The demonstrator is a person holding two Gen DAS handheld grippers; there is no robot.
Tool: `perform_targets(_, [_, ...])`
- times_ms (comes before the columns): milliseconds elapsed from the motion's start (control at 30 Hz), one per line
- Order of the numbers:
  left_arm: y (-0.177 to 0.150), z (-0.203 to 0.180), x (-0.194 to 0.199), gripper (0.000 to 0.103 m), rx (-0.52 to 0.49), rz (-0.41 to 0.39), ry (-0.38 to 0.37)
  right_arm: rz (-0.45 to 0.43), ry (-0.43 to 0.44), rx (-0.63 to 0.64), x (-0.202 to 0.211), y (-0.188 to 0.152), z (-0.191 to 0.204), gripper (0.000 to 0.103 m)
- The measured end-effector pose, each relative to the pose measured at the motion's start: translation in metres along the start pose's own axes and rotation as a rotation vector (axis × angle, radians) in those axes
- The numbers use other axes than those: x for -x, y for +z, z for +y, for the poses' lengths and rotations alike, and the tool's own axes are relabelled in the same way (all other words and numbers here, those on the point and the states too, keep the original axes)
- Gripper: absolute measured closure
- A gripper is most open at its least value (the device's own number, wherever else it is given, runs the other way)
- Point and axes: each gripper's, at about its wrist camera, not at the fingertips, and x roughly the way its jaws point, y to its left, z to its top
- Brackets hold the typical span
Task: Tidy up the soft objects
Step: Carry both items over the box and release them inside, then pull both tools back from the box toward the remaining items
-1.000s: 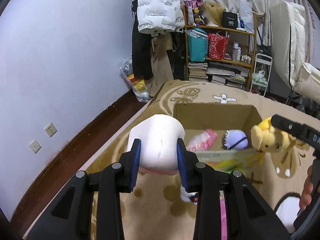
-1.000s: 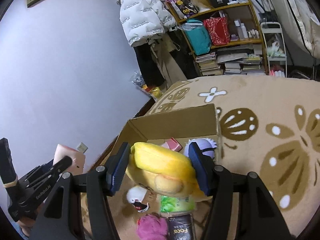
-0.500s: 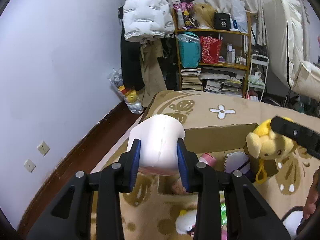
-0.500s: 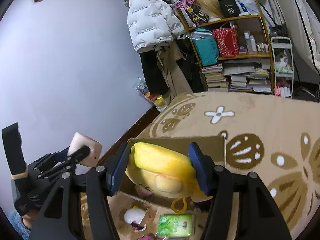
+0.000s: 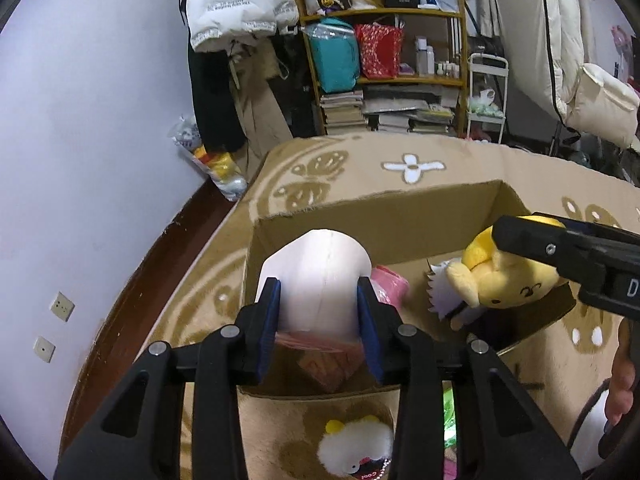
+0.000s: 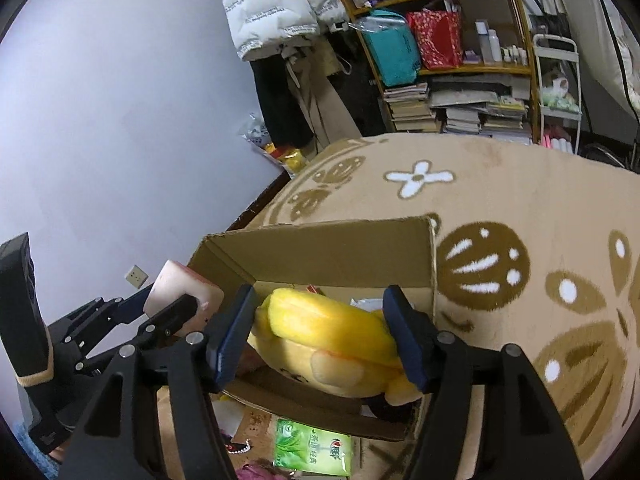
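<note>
My left gripper (image 5: pixel 318 322) is shut on a pale pink soft block (image 5: pixel 316 280) and holds it over the left part of an open cardboard box (image 5: pixel 380 212). My right gripper (image 6: pixel 320 338) is shut on a yellow plush toy (image 6: pixel 332 340) and holds it over the box's right part (image 6: pixel 320 244). The plush also shows in the left wrist view (image 5: pixel 504 280), and the block in the right wrist view (image 6: pixel 180 288). Inside the box lie a pink packet (image 5: pixel 388 284) and a white spiky plush (image 5: pixel 444 292).
The box stands on a beige patterned rug (image 6: pixel 520 208). In front of it lie a white fluffy toy (image 5: pixel 352 448) and a green packet (image 6: pixel 312 452). A cluttered shelf (image 5: pixel 384 60) and a hanging white jacket (image 5: pixel 236 4) stand behind. The wall (image 5: pixel 80 120) is at left.
Both grippers have moved forward and down over the open box, still holding the pink block and the yellow plush.
</note>
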Motion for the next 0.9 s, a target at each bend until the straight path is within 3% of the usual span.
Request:
perform_targets(67, [-0.001, 0.0, -0.002, 0.063, 0.004, 0.015, 0.015, 0.007, 0.001, -0.013, 0.001, -0.001, -0.003, 0.033])
perform_targets(133, [0.0, 0.001, -0.001, 0.05, 0.0, 0.013, 0.04, 0.008, 0.008, -0.021, 0.003, 0.0, -0.004, 0.03])
perform_targets(167, [0.0, 0.002, 0.002, 0.035, 0.007, 0.002, 0.051, 0.004, 0.006, -0.024, 0.005, 0.0, -0.004, 0.025])
perform_targets(200, [0.0, 0.005, 0.005, 0.029, 0.018, -0.012, 0.056, -0.001, 0.002, -0.029, 0.008, 0.001, -0.004, 0.017])
perform_targets(333, [0.001, 0.016, 0.018, 0.027, 0.055, -0.016, 0.042, -0.02, 0.021, -0.05, 0.022, 0.002, -0.004, 0.01])
perform_targets(400, [0.0, 0.021, 0.027, 0.016, 0.066, -0.019, 0.057, -0.021, 0.027, -0.053, 0.031, 0.003, -0.004, 0.0])
perform_targets(467, [-0.001, 0.025, 0.038, 0.009, 0.069, -0.035, 0.086, -0.029, 0.022, -0.044, 0.039, 0.004, -0.001, 0.0])
perform_targets(900, [-0.021, 0.039, 0.113, 0.001, 0.093, -0.078, 0.128, -0.052, 0.02, 0.013, 0.109, -0.015, 0.027, 0.0])
